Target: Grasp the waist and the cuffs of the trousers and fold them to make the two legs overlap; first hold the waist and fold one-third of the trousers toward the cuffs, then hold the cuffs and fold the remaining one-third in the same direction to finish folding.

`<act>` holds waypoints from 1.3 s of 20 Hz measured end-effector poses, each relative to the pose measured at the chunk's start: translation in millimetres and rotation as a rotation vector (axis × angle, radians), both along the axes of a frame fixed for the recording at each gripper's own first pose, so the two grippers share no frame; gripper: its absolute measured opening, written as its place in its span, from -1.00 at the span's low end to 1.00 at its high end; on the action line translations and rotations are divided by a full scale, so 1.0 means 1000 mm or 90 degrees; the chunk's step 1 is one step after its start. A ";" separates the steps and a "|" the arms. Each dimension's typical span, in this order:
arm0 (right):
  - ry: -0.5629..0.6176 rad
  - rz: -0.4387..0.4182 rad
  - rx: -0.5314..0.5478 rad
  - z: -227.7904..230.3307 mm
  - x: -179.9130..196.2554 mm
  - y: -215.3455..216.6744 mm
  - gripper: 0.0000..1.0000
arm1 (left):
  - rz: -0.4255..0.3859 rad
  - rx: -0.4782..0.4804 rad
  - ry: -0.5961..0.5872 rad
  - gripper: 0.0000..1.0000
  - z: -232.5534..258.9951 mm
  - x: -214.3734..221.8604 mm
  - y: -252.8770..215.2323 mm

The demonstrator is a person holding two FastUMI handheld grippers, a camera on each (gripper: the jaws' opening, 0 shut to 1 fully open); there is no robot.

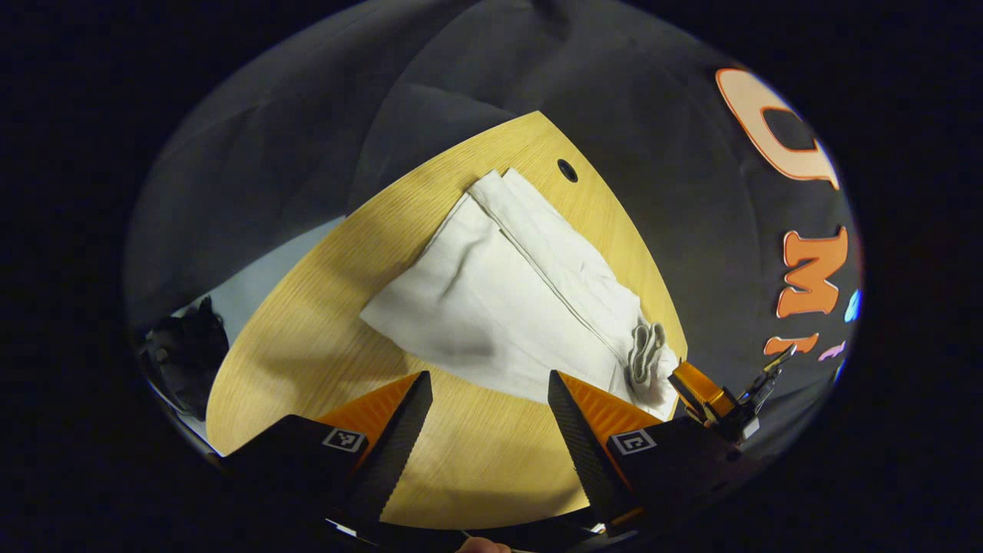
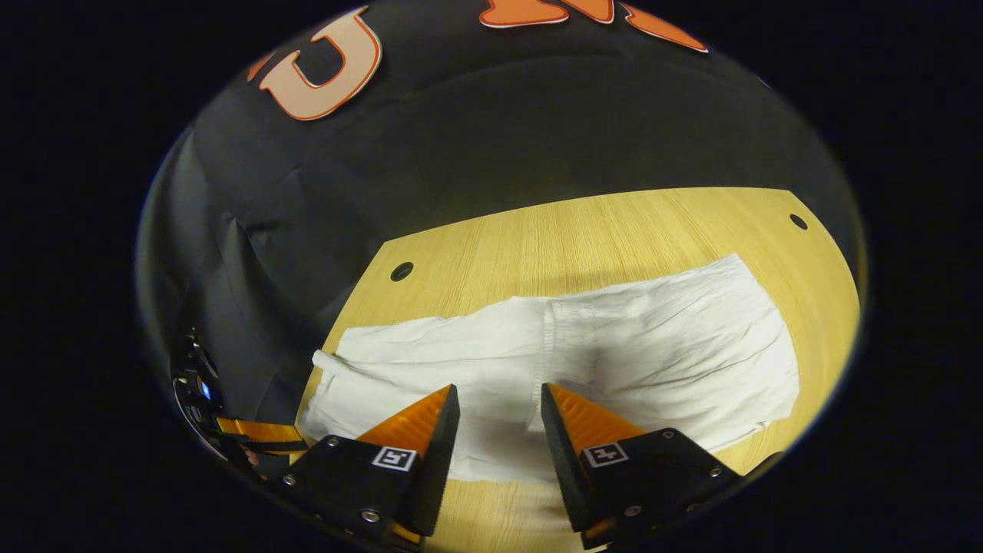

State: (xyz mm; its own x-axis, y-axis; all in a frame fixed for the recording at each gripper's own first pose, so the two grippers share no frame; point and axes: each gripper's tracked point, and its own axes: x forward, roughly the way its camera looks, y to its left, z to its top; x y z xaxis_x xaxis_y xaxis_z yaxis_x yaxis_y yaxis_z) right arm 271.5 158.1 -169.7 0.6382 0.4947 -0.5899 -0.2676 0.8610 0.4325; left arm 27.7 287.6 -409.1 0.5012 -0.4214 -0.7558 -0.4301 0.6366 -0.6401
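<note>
Wooden table (image 1: 307,338) in a black-cloth booth, light grain, with round cable holes (image 1: 567,170) near its corners. White trousers (image 1: 507,307) lie flat on the tabletop, already doubled so one leg sits on the other; a long seam line runs down the stack in the left gripper view. The waist end is bunched into a small ruffle (image 1: 649,357) near the table edge, and the other end reaches toward a cable hole. Left gripper (image 1: 490,388) hovers over bare wood just short of the trousers' near edge, fingers spread wide with nothing between them. The right gripper shows in that view too, at the ruffled waist end, just beside the cloth; can't tell whether it touches. In the right gripper view the trousers (image 2: 637,346) stretch across the table (image 2: 576,230) from side to side, with a vertical seam or fold near the middle. Right gripper (image 2: 498,399) is over the trousers' near edge, fingers apart, no cloth pinched. Left gripper appears at that view's lower left beside the trousers' end.
</note>
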 end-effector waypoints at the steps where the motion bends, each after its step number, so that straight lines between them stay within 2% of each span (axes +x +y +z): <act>1: -0.004 -0.007 -0.001 0.002 0.002 -0.006 0.46 | 0.014 -0.009 0.003 1.00 -0.002 0.002 0.002; 3: -0.011 -0.020 0.005 0.008 0.003 -0.016 0.69 | 0.039 -0.029 0.005 1.00 -0.011 0.006 0.005; 5: -0.022 -0.035 0.010 0.016 0.005 -0.029 0.82 | 0.044 -0.053 0.004 1.00 -0.015 0.006 0.005; 9: -0.036 -0.068 0.019 0.029 0.002 -0.058 0.89 | 0.072 -0.087 -0.003 1.00 -0.027 0.021 0.006; 13: -0.037 -0.108 0.026 0.035 -0.005 -0.090 0.91 | 0.068 -0.108 -0.015 0.84 -0.031 0.035 -0.003; 14: -0.033 -0.116 0.030 0.034 -0.009 -0.096 0.91 | 0.062 -0.101 -0.003 0.75 -0.041 0.038 -0.005; 16: -0.023 -0.131 0.034 0.032 -0.017 -0.109 0.91 | 0.086 -0.092 0.012 0.00 -0.052 0.046 -0.004; 18: -0.020 -0.149 0.028 0.030 -0.028 -0.127 0.91 | 0.102 -0.088 -0.017 -0.76 -0.043 0.050 -0.002; 21: -0.017 -0.179 0.024 0.030 -0.039 -0.155 0.91 | 0.093 -0.054 -0.079 -0.82 -0.016 0.059 0.002; 26: -0.026 -0.206 0.034 0.034 -0.046 -0.185 0.91 | 0.064 0.016 -0.123 -0.86 0.038 0.062 -0.013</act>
State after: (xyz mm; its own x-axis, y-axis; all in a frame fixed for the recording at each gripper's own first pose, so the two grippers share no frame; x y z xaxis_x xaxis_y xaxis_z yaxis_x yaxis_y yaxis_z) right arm 225.9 -26.6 -135.8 0.7900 0.2922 -0.5389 -0.0029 0.8808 0.4734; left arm 90.2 274.7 -371.1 0.6758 -0.3446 -0.6515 -0.3634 0.6133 -0.7013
